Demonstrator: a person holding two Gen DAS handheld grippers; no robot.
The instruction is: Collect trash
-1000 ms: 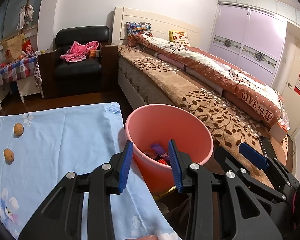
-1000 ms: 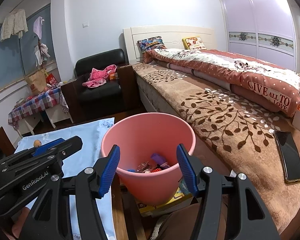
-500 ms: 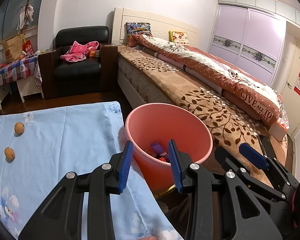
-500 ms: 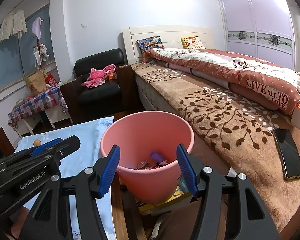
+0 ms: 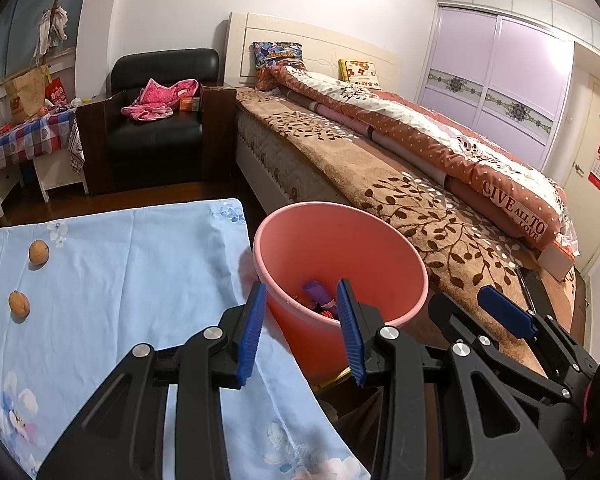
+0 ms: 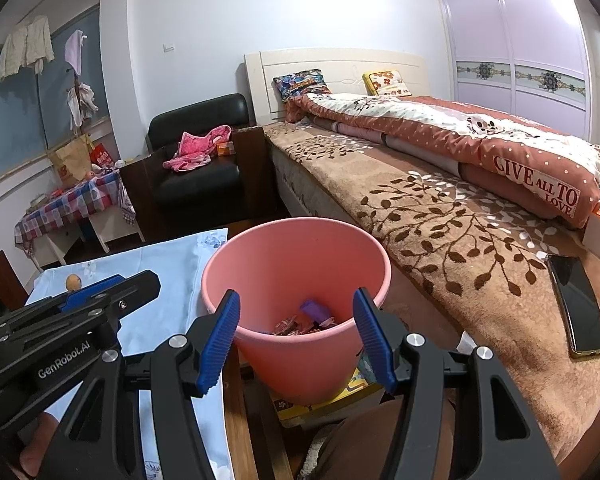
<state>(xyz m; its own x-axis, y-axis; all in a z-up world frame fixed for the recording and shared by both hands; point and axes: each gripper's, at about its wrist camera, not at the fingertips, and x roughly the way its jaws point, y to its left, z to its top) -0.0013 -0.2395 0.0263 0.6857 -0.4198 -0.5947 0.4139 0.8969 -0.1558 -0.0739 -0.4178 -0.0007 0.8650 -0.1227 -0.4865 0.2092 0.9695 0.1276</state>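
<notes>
A pink bin (image 5: 396,256) (image 6: 260,256) stands on the floor between the table and the bed. Inside lie a purple piece (image 5: 318,291) (image 6: 315,309) and several wrappers (image 6: 288,326). My left gripper (image 5: 300,330) is open and empty, hovering over the table's right edge at the bin's near rim. My right gripper (image 6: 296,340) is open and empty, just short of the bin's near rim. Two walnuts (image 5: 39,253) (image 5: 19,303) lie on the light blue tablecloth (image 5: 112,280) at the far left; one shows in the right wrist view (image 6: 73,281).
A bed with a brown leaf-patterned blanket (image 6: 452,232) runs along the right, with a black phone (image 6: 578,310) on it. A black armchair (image 5: 156,120) with pink clothing stands at the back. A yellow box (image 6: 336,394) lies under the bin.
Both grippers have stayed open and nearly still; the views shifted slightly. Nothing was picked up or dropped.
</notes>
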